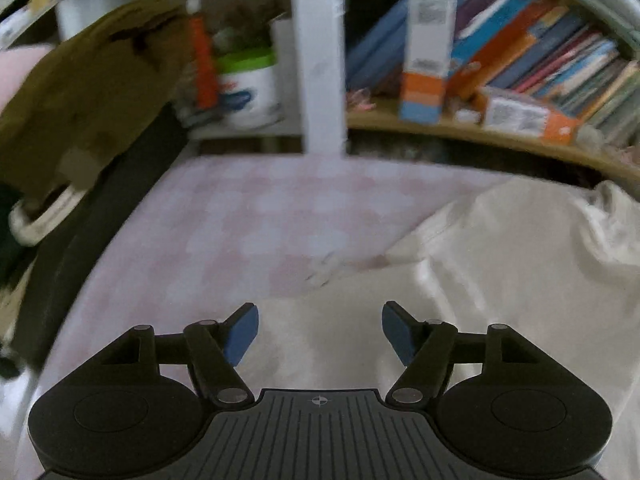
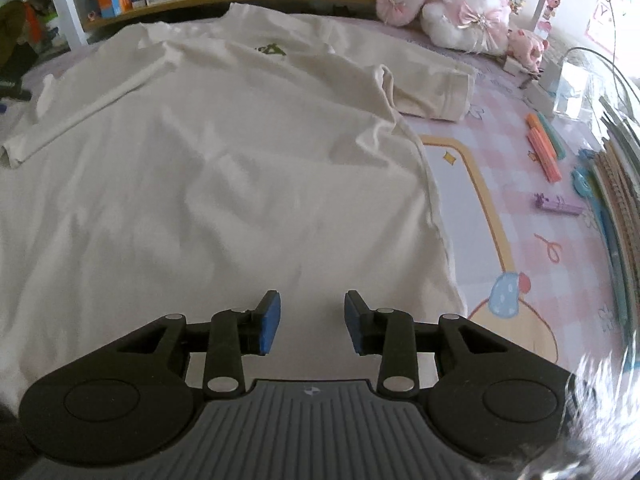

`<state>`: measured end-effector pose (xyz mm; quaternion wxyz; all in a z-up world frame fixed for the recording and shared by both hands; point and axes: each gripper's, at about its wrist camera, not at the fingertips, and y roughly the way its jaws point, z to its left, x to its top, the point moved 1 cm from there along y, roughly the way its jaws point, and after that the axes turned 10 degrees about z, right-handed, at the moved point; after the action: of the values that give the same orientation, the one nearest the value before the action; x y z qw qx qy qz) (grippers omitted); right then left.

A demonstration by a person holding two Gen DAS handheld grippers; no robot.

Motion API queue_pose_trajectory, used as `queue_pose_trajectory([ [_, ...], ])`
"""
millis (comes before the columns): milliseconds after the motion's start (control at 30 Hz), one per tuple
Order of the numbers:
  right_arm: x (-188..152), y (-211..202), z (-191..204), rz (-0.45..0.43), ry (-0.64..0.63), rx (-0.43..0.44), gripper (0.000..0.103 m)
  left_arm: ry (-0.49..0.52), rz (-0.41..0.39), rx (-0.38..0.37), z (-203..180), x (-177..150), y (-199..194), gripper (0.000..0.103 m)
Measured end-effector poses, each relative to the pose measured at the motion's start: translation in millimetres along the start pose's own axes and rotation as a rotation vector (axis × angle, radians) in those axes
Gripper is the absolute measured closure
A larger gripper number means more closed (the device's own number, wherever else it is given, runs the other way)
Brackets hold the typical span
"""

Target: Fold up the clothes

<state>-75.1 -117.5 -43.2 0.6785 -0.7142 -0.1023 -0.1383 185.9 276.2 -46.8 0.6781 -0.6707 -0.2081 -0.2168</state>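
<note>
Pink checked bedding [image 2: 516, 216] carried the white T-shirt [image 2: 224, 168], spread flat. Left gripper [image 1: 320, 330] and right gripper [image 2: 307, 322] hovered open, empty. Pinching hem corners evenly would fold it square.

A pink checked bed [image 2: 516, 184] carries a white shirt [image 2: 224, 168] spread flat; right of the shirt lie orange markers [image 2: 542, 152], a purple clip [image 2: 556, 205] and plush toys [image 2: 460, 12].

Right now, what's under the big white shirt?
The white shirt lies on a pink checked cover, visible beside it. Whatever sits beneath the shirt's middle is hidden.
</note>
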Motion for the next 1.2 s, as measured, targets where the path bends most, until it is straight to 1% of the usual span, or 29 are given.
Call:
queue_pose_trajectory([
  [67, -1.0, -0.1, 3.8, 0.014, 0.011, -0.006, 0.068, 0.026, -0.034, -0.052, -5.7, 2.4, -0.5, 0.029],
  [167, -0.6, 1.9, 8.3, 0.034, 0.029, -0.007, 0.068, 0.085, -0.053, -0.090, -18.8, 5.8, 1.3, 0.028],
  [233, 0.1, 2.2, 11.8, 0.041, 0.030, -0.010, 0.068, 0.133, -0.024, -0.083, -27.5, 6.1, 9.0, 0.029],
  [267, 1.0, 2.0, 13.5, 0.044, 0.028, -0.012, 0.068, 0.145, -0.008, -0.077, -28.5, 4.8, 12.3, 0.052],
  [300, 1.7, 1.9, 15.1, 0.046, 0.027, -0.015, 0.068, 0.151, 0.006, -0.071, -28.3, 3.3, 14.9, 0.101],
  [333, 1.9, 1.7, 16.3, 0.049, 0.027, -0.017, 0.068, 0.157, 0.019, -0.065, -28.2, 1.9, 17.5, 0.102],
  [400, 1.8, 1.1, 18.7, 0.055, 0.028, -0.021, 0.068, 0.175, 0.021, -0.061, -24.4, 2.4, 21.2, 0.102],
  [467, 1.2, 0.2, 21.5, 0.065, 0.026, -0.019, 0.068, 0.178, 0.006, -0.011, -18.5, 16.4, 28.4, 0.102],
  [533, 1.0, -0.5, 26.0, 0.078, 0.016, -0.010, 0.068, 0.109, -0.033, 0.014, -7.2, 43.8, 32.7, 0.102],
  [600, 2.3, -0.7, 32.2, 0.092, -0.004, 0.009, 0.068, 0.051, -0.083, 0.017, -1.1, 73.0, 32.5, 0.102],
  [667, 4.6, -0.3, 40.4, 0.094, -0.026, 0.039, 0.068, 0.035, -0.129, 0.023, -2.8, 99.7, 31.1, 0.102],
  [767, 9.7, 1.5, 55.5, 0.076, -0.069, 0.072, 0.065, 0.060, -0.103, 0.058, -8.7, 117.6, 45.4, 0.102],
  [800, 11.3, 2.0, 59.9, 0.069, -0.085, 0.073, 0.062, 0.067, -0.078, 0.064, -9.3, 117.7, 51.3, 0.100],
  [867, 14.1, 2.6, 66.7, 0.059, -0.114, 0.071, 0.060, 0.075, -0.012, 0.069, -9.2, 112.2, 63.4, 0.091],
  [933, 14.8, 2.5, 68.0, 0.057, -0.124, 0.074, 0.059, 0.063, 0.017, 0.071, -5.5, 102.0, 65.9, 0.087],
  [967, 15.0, 2.5, 68.5, 0.056, -0.128, 0.076, 0.059, 0.050, 0.019, 0.067, -1.8, 95.6, 63.2, 0.077],
  [1000, 14.4, 1.5, 66.8, 0.053, -0.122, 0.077, 0.059, 0.042, 0.005, 0.055, 1.5, 88.5, 55.5, 0.068],
  [1033, 13.5, 0.1, 64.4, 0.049, -0.113, 0.079, 0.058, 0.038, -0.014, 0.041, 4.3, 81.2, 45.9, 0.064],
  [1100, 11.7, -2.6, 59.6, 0.041, -0.096, 0.081, 0.058, 0.032, -0.052, 0.010, 9.4, 64.5, 25.4, 0.049],
  [1133, 10.8, -4.0, 57.2, 0.038, -0.087, 0.082, 0.058, 0.033, -0.069, -0.008, 11.5, 53.7, 13.6, 0.045],
  [1167, 10.4, -7.0, 52.9, 0.028, -0.072, 0.084, 0.058, 0.034, -0.080, -0.026, 14.0, 40.6, 0.6, 0.039],
  [1200, 11.2, -10.5, 47.6, 0.017, -0.055, 0.087, 0.058, 0.038, -0.081, -0.040, 15.2, 26.4, -12.2, 0.036],
])
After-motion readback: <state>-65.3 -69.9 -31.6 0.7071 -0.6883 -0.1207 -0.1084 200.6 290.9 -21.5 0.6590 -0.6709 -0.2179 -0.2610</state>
